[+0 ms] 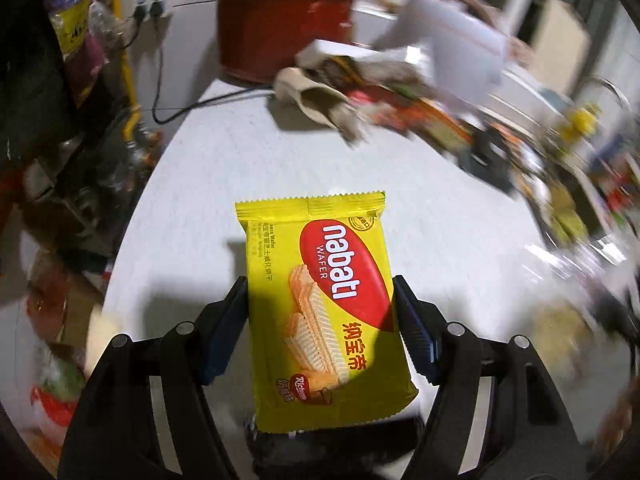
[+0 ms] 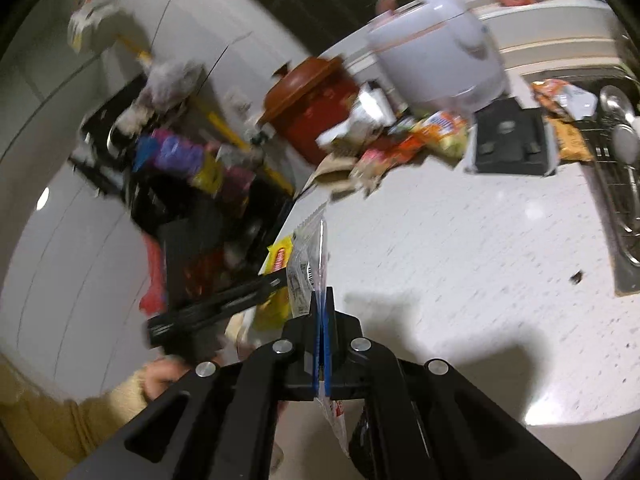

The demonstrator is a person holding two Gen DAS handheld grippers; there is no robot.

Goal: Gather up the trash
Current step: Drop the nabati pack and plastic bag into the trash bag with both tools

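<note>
In the left wrist view my left gripper (image 1: 320,292) is shut on a yellow Nabati wafer packet (image 1: 320,300), its pads pressed on both sides, held above the white counter (image 1: 208,168). In the right wrist view my right gripper (image 2: 322,300) is shut on a thin clear plastic wrapper (image 2: 310,260) that sticks up between the pads and hangs out below. The yellow packet (image 2: 278,258) and the left gripper's black body (image 2: 224,304) show just left of it, at the counter's left edge.
A pile of wrappers and boxes (image 1: 360,92) lies at the counter's back, by a red-brown pot (image 1: 280,20) and a white rice cooker (image 2: 436,56). A black-topped box (image 2: 512,140) and a sink rack (image 2: 624,184) are to the right. A cluttered floor area (image 2: 180,184) is left.
</note>
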